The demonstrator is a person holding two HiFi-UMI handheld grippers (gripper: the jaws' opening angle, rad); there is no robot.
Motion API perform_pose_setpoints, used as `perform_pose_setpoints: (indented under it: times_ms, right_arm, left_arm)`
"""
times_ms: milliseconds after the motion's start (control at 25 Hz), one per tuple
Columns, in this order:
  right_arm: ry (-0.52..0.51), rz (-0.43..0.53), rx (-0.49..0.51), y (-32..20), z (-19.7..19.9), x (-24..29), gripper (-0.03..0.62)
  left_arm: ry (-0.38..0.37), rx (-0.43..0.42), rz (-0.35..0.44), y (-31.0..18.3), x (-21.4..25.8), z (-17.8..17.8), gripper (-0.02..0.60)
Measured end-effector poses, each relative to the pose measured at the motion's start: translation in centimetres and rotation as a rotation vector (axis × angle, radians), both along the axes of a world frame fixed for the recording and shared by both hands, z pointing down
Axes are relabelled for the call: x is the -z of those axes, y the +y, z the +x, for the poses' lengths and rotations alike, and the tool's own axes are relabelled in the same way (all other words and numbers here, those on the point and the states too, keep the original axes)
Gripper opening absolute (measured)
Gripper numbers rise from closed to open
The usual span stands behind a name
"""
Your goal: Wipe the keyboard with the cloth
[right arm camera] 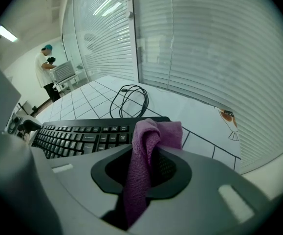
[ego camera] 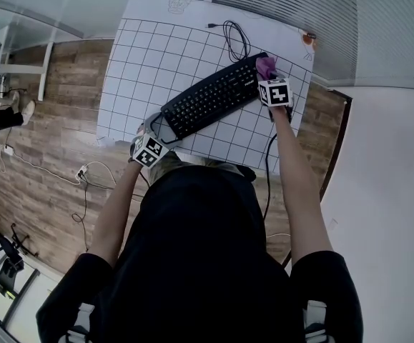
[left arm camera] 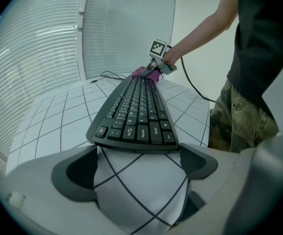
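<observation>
A black keyboard (ego camera: pixel 212 96) lies slantwise on the white gridded table (ego camera: pixel 142 56). My right gripper (ego camera: pixel 269 77) is shut on a purple cloth (ego camera: pixel 266 66), which rests on the keyboard's far right end. In the right gripper view the cloth (right arm camera: pixel 143 165) hangs pinched between the jaws, its top bunched against the keyboard (right arm camera: pixel 82 137). My left gripper (ego camera: pixel 155 126) stands open at the keyboard's near left end. In the left gripper view the keyboard (left arm camera: pixel 135 116) edge lies just ahead of the wide-apart fingers (left arm camera: pixel 80 173), with only table between them. The right gripper (left arm camera: pixel 153 67) and cloth (left arm camera: pixel 145 73) show at the far end.
The keyboard's black cable (ego camera: pixel 237 40) coils on the table behind it. A small orange drawing (ego camera: pixel 307 38) marks the table's far right corner. Window blinds (right arm camera: pixel 205 48) run close behind the table. Wooden floor with loose cables (ego camera: pixel 85 177) lies to the left.
</observation>
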State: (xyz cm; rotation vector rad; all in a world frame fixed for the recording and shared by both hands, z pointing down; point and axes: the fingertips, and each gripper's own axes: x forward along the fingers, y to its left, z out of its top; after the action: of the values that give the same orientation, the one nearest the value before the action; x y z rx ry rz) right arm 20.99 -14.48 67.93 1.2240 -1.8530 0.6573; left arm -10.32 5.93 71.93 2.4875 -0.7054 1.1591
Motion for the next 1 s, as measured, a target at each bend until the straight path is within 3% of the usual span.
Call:
perform_pose_setpoints:
  times_ms: [320,480,1000]
  right_arm:
    - [-0.004,-0.002,-0.009,0.5,-0.9,0.1,0.091]
    - [-0.009,-0.016,0.047,1.5,-2.5,-0.1,0.091]
    - [-0.055,-0.035,0.097,3.8,-6.8,-0.2,0.09]
  left_arm:
    - [-0.001,0.001,-0.003,0.0,0.0,0.0,0.505]
    - [0.0,0.0,-0.005,0.0,0.0,0.0,0.505]
    - [0.003,0.001,-0.001,0.0,0.0,0.0,0.505]
